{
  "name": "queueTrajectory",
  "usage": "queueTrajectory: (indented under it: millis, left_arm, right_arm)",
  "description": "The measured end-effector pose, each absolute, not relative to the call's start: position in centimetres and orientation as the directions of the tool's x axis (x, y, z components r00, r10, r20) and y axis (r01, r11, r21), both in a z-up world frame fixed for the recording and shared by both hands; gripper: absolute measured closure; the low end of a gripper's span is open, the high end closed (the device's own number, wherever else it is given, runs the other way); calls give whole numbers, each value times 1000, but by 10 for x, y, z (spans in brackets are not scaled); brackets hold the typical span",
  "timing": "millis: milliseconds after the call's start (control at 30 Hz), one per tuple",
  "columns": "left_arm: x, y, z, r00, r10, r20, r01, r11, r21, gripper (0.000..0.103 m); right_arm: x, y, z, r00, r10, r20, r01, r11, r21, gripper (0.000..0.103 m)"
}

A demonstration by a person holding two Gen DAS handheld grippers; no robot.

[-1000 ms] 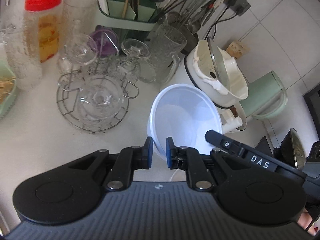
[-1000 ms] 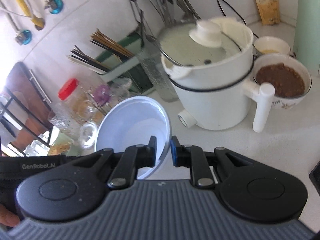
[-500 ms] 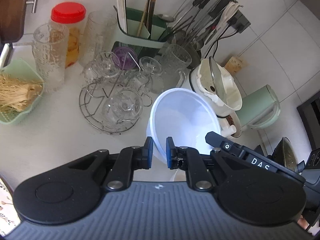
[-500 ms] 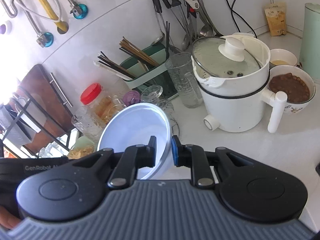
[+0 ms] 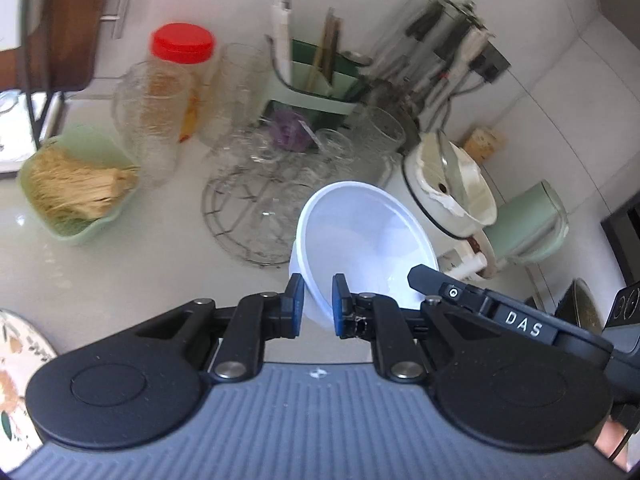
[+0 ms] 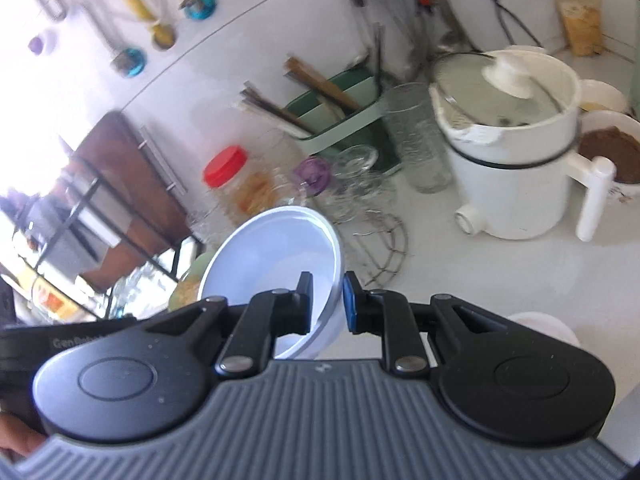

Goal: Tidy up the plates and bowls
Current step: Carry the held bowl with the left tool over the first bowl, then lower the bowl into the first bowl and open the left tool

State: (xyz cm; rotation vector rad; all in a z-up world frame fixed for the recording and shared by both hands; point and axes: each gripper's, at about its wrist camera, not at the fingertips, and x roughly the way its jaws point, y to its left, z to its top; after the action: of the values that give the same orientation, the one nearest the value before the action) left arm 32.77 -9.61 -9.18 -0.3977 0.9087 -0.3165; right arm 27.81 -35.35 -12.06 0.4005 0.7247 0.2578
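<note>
Both grippers keep their pinch on opposite rim walls of the white bowl [image 5: 366, 240]: the left gripper [image 5: 317, 306] and right gripper [image 6: 326, 300] each stand nearly closed on it. Over the last second the bowl has risen and drawn back from the wire rack [image 5: 244, 216], so more surface [image 5: 120, 280] shows; I judge it is being carried to a stacking spot. Only the left view shows a patterned plate [image 5: 16, 364] near the rack; only the right shows the brown-filled bowl [image 6: 612, 156] beyond the white pot [image 6: 512, 176].
</note>
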Motion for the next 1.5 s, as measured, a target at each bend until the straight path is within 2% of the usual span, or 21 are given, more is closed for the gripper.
queueTrajectory:
  millis: [267,433,633,933,1367,1400,1433,1500]
  left_arm:
    - [309,-58,-96,601,-361,-713,-36,879,-476,87]
    - [299,-38,-116,577,-343,-741,-131,857,-499,87]
    - [291,-32,-149,528,-313,-790,-195,860,-471,87]
    - [283,-30,-176,458,-288,-841,-210,884,-417,86]
    - [276,-36,-167,458,-256,-851,-197,904,-378,86]
    - [276,-36,-166,456,-246,-856,-199,909,-367,81]
    - [277,-36,-166,452,-238,-860,-197,913,-357,76]
    - [277,-35,-162,451,-224,-864,-199,919,-342,73]
  right_arm:
    - [284,-316,-127,644,439,-627,-190,885,424,83]
    - [288,-296,-142,581,448,-679,-231,891,390,83]
    - [285,-279,-165,518,428,-741,-246,904,350,83]
    - [271,-270,-194,456,409,-791,-259,911,321,83]
    - [264,-275,-196,471,404,-784,-253,913,319,82]
    - [264,-276,-196,472,402,-785,-250,915,318,78]
    - [263,-278,-195,477,402,-782,-244,915,322,64]
    - [260,-281,-190,499,404,-767,-233,915,331,50]
